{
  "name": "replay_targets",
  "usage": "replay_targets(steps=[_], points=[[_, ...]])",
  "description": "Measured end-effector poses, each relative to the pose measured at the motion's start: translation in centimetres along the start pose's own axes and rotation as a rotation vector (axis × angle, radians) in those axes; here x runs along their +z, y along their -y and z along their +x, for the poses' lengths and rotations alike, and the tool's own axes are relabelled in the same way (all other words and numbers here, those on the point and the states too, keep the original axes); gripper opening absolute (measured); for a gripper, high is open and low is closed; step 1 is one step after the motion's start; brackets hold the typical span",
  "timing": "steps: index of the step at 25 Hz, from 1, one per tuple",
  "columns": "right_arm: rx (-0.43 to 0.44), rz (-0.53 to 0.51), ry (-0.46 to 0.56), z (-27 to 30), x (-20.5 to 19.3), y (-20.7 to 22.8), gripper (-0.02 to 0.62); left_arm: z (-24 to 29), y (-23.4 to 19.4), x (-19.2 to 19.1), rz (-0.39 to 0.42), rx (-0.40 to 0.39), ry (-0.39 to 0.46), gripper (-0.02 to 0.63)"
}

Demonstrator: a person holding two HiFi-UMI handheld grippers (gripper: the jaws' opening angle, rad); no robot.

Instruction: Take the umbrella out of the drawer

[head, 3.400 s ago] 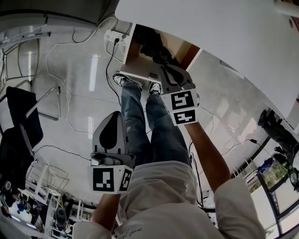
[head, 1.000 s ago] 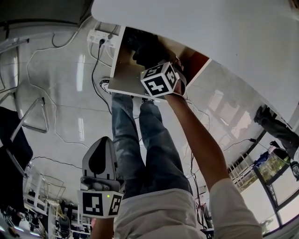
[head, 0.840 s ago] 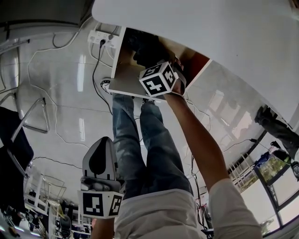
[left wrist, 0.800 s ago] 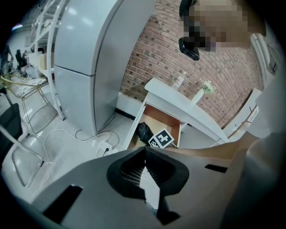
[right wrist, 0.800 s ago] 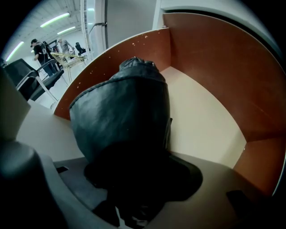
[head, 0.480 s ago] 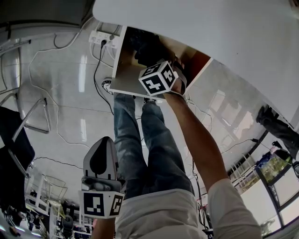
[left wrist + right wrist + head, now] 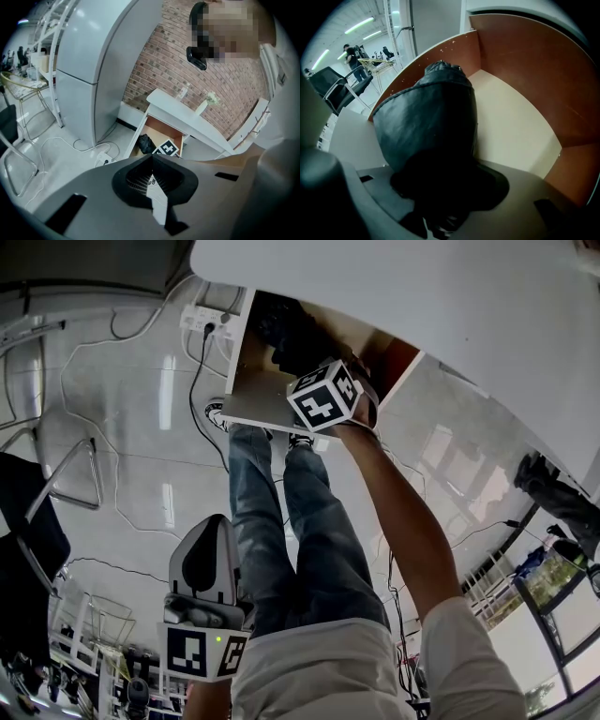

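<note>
Gripping the umbrella [image 7: 426, 117]: right tongs [image 7: 443, 187] are closed on its near end, and black folded fabric fills the gap. The contact point itself is lost in shadow. Umbrella sits inside the drawer [image 7: 525, 61], close to the wall at that view's left. Can't tell whether it rests on the pale base or hangs clear of it.

Left tongs [image 7: 152, 159] are closed on nothing, beside the person's legs [image 7: 309, 521] in head view and well apart from the drawer.

Drawer is pulled out under a white counter [image 7: 422, 296]; it has brown walls. In head view the cube [image 7: 326, 397] covers the right tongs' tips, and the umbrella is only a dark mass there.

Floor [image 7: 141, 427] is pale and glossy, with a power strip [image 7: 208, 317] near the drawer. Black chair [image 7: 33, 521] is cut off at left. Brick wall [image 7: 159, 70] stands behind the counter.
</note>
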State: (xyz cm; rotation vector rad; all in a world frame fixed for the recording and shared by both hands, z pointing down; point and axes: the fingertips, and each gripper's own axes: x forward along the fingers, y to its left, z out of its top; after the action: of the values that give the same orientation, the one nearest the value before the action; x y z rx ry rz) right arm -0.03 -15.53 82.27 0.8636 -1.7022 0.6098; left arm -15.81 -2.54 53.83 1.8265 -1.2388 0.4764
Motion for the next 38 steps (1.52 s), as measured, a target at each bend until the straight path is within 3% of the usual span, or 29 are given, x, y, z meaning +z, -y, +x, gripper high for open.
replay_targets(steps=[21, 38], points=[[0.025, 0.021, 0.039, -4.5, -0.2, -0.5, 0.25, -2.8, 1.9, 1.3, 0.052, 0.01, 0.064, 0.017], [0.044, -0.022, 0.095, -9.7, 1.0, -1.3, 0.252, -5.5, 4.3, 3.2, 0.079, 0.046, 0.134, 0.017]])
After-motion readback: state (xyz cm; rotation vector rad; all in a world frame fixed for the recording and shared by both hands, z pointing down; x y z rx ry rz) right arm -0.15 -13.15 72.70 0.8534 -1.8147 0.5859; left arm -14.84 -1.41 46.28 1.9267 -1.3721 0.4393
